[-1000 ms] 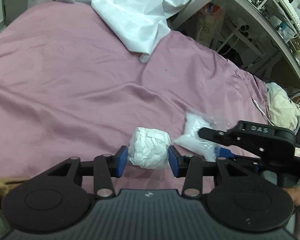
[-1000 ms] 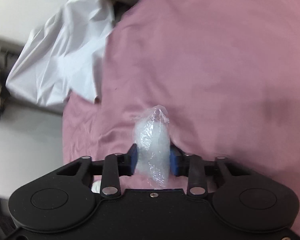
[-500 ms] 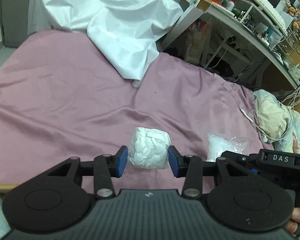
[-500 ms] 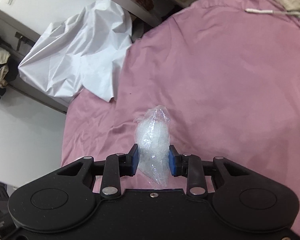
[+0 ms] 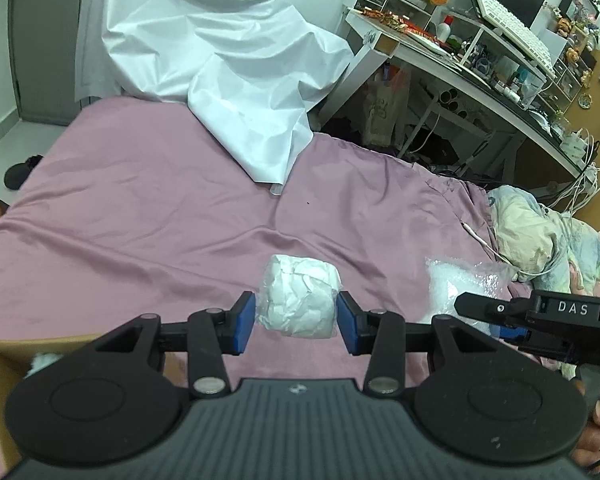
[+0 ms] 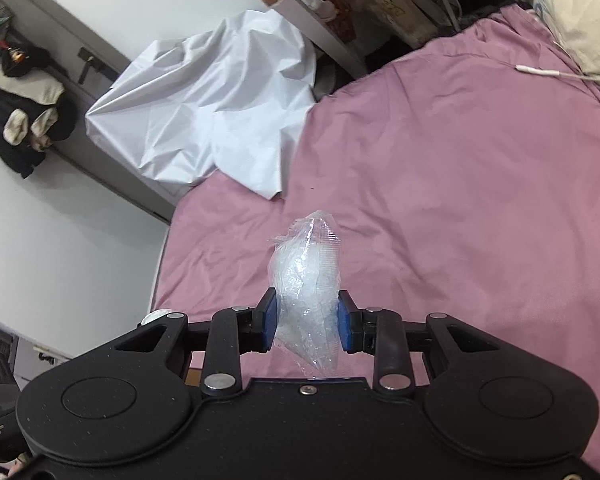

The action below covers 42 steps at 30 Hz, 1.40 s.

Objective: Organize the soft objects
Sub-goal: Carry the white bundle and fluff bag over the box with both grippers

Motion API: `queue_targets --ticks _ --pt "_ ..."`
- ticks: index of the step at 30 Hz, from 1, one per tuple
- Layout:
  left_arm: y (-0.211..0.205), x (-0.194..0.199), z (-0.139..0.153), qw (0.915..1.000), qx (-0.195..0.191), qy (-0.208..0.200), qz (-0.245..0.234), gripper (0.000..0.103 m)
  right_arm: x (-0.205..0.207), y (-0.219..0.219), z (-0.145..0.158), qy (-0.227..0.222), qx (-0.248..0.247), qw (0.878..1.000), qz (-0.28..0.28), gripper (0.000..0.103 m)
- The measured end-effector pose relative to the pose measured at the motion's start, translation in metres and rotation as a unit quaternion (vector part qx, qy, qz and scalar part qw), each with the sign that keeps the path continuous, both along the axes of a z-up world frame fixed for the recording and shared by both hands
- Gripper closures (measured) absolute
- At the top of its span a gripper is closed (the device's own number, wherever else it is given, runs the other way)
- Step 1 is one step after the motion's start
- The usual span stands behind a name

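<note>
My left gripper [image 5: 296,322] is shut on a crumpled white paper ball [image 5: 298,300] and holds it above the purple bedsheet [image 5: 160,208]. My right gripper [image 6: 306,326] is shut on a clear plastic bag of white stuffing [image 6: 306,280], also lifted off the sheet. In the left wrist view the right gripper [image 5: 512,320] shows at the right with the bag [image 5: 456,284] in it. A cardboard box [image 5: 4,364] with something white inside sits at the lower left, below the left gripper.
A white sheet [image 5: 236,76] drapes over the bed's far end. A patterned pillow or blanket [image 5: 540,240] and a white cable [image 5: 480,238] lie at the right. A cluttered desk [image 5: 480,52] stands beyond the bed. Clothes [image 6: 20,112] hang on the wall.
Both grippers have lifted and pulled back from the bed with their objects still held. The cardboard box has come into the left wrist view.
</note>
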<state>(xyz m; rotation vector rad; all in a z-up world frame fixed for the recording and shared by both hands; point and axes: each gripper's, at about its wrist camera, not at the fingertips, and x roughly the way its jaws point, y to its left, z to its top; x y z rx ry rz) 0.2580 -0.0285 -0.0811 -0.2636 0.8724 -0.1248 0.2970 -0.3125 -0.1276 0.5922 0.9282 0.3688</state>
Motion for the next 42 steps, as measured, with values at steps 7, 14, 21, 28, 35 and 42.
queue_targets --ticks 7,14,21,28,35,42 --pt "0.004 -0.024 0.031 0.9996 0.02 -0.015 0.01 0.06 -0.012 0.008 0.023 -0.017 -0.015 0.999 0.049 0.073" --pt "0.008 -0.047 0.058 0.9988 0.038 -0.02 0.024 0.06 -0.025 0.01 0.048 -0.043 -0.02 0.995 0.086 0.073" --pt "0.013 -0.075 0.07 0.9976 0.049 -0.02 0.044 0.06 -0.036 0.011 0.064 -0.067 -0.022 0.99 0.119 0.073" --pt "0.02 -0.099 0.069 0.9968 0.042 -0.013 0.067 0.06 -0.046 0.02 0.071 -0.082 -0.033 0.985 0.151 0.073" --pt "0.028 -0.117 0.065 0.9957 0.035 -0.012 0.085 0.06 -0.055 0.03 0.069 -0.083 -0.028 0.982 0.169 0.073" --pt "0.038 -0.129 0.053 0.9954 0.025 -0.007 0.093 0.06 -0.06 0.038 0.069 -0.083 -0.025 0.979 0.183 0.073"
